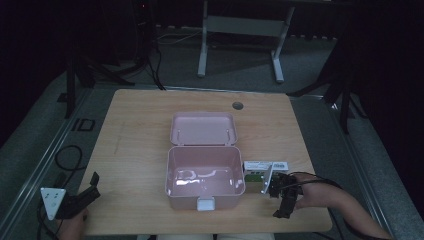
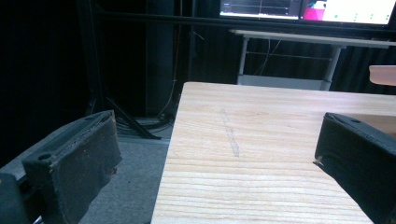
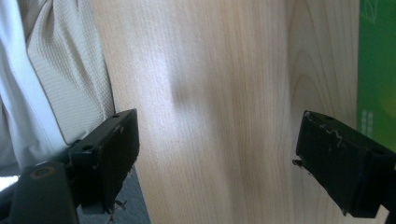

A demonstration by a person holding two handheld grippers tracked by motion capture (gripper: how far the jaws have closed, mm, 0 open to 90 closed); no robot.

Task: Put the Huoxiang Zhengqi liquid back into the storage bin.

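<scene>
The small green-and-white carton (image 1: 260, 171) sits on the table right beside the right gripper (image 1: 280, 192), just ahead of it and touching or almost touching the outer right wall of the pink box (image 1: 205, 176); in the right gripper view its green face (image 3: 377, 70) runs along the edge of the frame just beyond one jaw. This looks like the approach to a pick: the carton is not yet held, and the likely plan is to lift it into the open box, whose lid (image 1: 202, 128) lies flipped back on the far side. The right gripper hangs with its jaws spread wide, bare wood between them, gripping nothing, and seems turned down toward the tabletop (image 3: 224, 93). Next, it has to swing toward the carton, straddle its narrow sides and close squarely, and with the box wall so close there is little room for the jaw on that side. Well away, at the near left corner of the table, the left gripper (image 1: 87, 192) idles off the edge, jaws also wide apart and empty, looking out across the bare wood (image 2: 261, 154) with the box well off to its right.
</scene>
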